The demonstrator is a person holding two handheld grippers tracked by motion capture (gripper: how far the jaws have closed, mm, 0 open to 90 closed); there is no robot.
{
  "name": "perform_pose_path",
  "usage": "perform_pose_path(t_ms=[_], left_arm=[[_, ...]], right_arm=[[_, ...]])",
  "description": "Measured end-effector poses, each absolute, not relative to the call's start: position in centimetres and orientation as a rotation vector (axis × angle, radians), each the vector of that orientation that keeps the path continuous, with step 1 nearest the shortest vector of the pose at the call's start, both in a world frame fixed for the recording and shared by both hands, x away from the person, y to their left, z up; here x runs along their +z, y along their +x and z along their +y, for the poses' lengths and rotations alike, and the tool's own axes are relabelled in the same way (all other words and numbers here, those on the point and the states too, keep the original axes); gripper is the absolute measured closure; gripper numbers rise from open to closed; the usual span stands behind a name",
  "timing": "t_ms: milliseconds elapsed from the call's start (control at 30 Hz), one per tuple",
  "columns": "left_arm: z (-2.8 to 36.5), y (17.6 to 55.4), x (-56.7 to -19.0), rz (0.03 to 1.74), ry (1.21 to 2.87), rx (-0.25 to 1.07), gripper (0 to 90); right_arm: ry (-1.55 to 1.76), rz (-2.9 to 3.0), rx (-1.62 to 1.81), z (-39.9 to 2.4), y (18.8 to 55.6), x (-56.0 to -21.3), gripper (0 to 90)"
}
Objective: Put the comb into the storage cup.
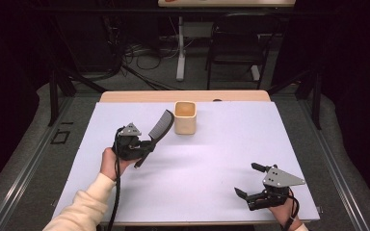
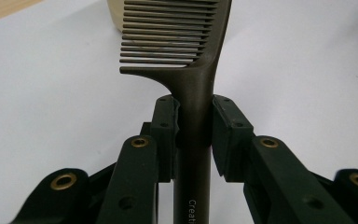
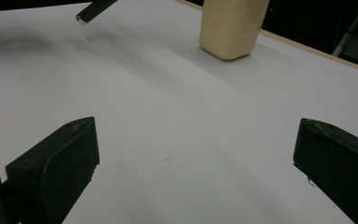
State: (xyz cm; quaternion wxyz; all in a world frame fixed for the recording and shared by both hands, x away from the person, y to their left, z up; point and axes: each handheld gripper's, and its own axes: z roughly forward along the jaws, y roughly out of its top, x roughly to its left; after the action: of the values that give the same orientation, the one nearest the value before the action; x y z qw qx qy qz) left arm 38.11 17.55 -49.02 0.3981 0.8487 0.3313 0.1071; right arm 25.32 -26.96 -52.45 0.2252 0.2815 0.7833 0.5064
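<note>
The cup (image 1: 185, 118) stands on the tabletop (image 1: 197, 163) toward its far edge. The comb (image 1: 157, 130), raised off the surface, lies just left of the cup, teeth end nearest it.

One comb (image 1: 160, 126), one cup (image 1: 185, 117), two tongs.

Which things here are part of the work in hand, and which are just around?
In use: comb, clamped by its handle in the left gripper; beige cup just beyond it.
Idle or background: right gripper, open over the white table; chair.
</note>
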Motion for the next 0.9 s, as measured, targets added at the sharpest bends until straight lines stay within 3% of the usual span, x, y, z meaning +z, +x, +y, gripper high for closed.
perform_pose_path(t_ms=[900], left_arm=[[17.06,38.19,-48.07,0.803,2.071,0.324,72.5]], right_arm=[[0.777,2.162,1.393,-26.97,25.33,-52.45,0.0]])
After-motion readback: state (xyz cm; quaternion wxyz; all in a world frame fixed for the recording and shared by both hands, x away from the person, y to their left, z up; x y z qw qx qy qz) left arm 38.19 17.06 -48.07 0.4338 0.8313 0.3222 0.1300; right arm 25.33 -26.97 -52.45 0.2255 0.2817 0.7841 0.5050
